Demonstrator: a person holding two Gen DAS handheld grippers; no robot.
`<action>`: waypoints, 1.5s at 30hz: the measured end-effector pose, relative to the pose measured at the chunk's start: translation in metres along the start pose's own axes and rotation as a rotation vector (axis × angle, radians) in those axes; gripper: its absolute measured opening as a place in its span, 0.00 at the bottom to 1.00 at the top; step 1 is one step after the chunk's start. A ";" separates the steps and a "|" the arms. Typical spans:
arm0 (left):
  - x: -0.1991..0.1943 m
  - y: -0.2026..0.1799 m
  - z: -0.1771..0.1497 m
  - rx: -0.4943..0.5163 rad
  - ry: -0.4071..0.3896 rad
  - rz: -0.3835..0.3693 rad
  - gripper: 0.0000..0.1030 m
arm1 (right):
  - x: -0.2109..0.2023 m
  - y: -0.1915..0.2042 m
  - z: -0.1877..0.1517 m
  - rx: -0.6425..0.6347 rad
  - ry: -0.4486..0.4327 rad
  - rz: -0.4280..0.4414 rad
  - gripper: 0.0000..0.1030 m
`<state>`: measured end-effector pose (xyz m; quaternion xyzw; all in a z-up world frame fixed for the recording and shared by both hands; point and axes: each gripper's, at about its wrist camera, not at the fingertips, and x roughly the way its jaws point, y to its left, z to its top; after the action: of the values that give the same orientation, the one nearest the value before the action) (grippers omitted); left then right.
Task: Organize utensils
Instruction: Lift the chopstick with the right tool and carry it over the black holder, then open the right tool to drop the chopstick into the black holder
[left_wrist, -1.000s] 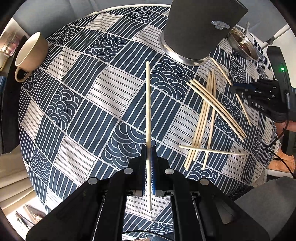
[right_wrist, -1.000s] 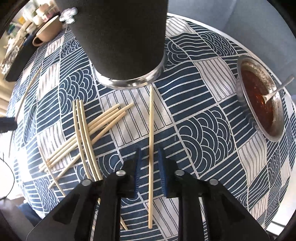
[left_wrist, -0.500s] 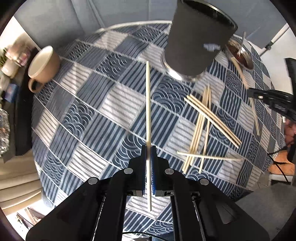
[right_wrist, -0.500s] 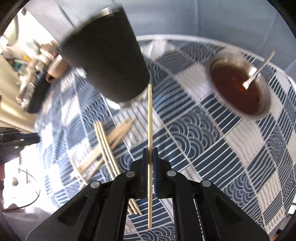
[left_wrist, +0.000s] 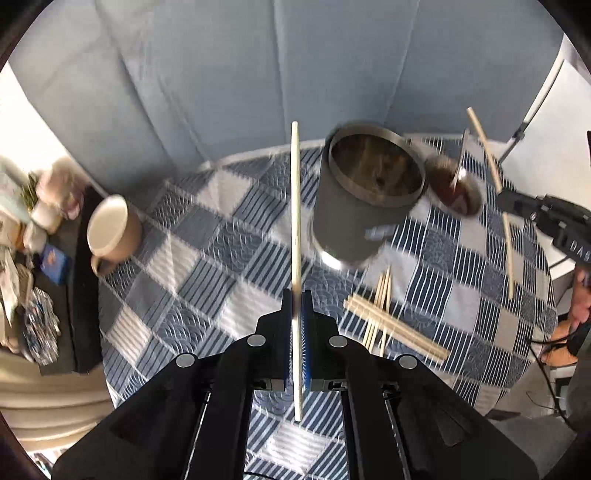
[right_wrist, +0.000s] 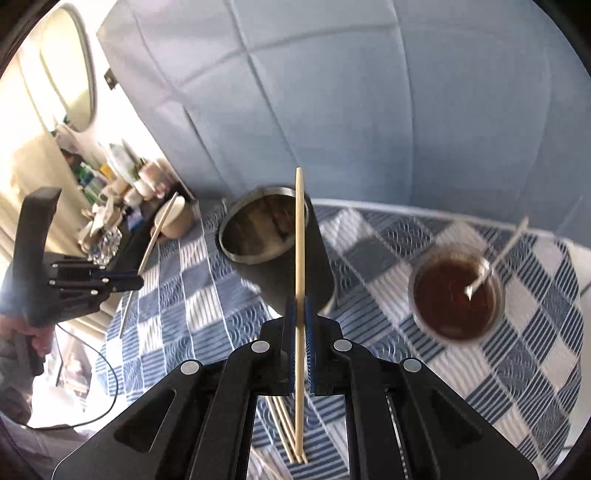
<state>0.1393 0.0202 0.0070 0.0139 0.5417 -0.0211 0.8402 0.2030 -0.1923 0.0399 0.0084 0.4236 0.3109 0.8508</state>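
Note:
My left gripper (left_wrist: 296, 295) is shut on a pale wooden chopstick (left_wrist: 295, 206) that stands up in front of the camera, well above the table. A dark cylindrical holder (left_wrist: 364, 210) with a metal rim sits to its right, mouth open upward. Several chopsticks (left_wrist: 384, 321) lie loose on the patterned cloth below the holder. My right gripper (right_wrist: 300, 302) is shut on another chopstick (right_wrist: 300, 240), whose top crosses the holder (right_wrist: 273, 236). Each gripper shows in the other view: the right gripper (left_wrist: 504, 201), the left gripper (right_wrist: 138, 282).
A beige mug (left_wrist: 110, 232) stands at the table's left edge. A small bowl of brown liquid (right_wrist: 456, 293) with a spoon sits right of the holder. A blue padded surface rises behind the round table. Cluttered items (right_wrist: 122, 192) lie on a dark ledge to the left.
Both grippers have risen from the table with a chopstick each and tilted up. The right gripper, open around its chopstick a second ago, has shut on it. The holder's mouth is now in view.

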 end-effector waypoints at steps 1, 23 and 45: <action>-0.005 -0.001 0.007 0.003 -0.019 -0.003 0.05 | -0.004 0.000 0.003 -0.005 -0.012 0.003 0.05; -0.006 -0.017 0.097 -0.029 -0.288 -0.120 0.05 | 0.005 0.018 0.080 -0.065 -0.258 0.128 0.05; 0.060 -0.010 0.082 -0.128 -0.392 -0.224 0.05 | 0.081 -0.018 0.062 0.078 -0.260 0.098 0.06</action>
<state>0.2385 0.0049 -0.0135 -0.1039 0.3666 -0.0822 0.9209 0.2939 -0.1478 0.0164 0.1024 0.3205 0.3314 0.8814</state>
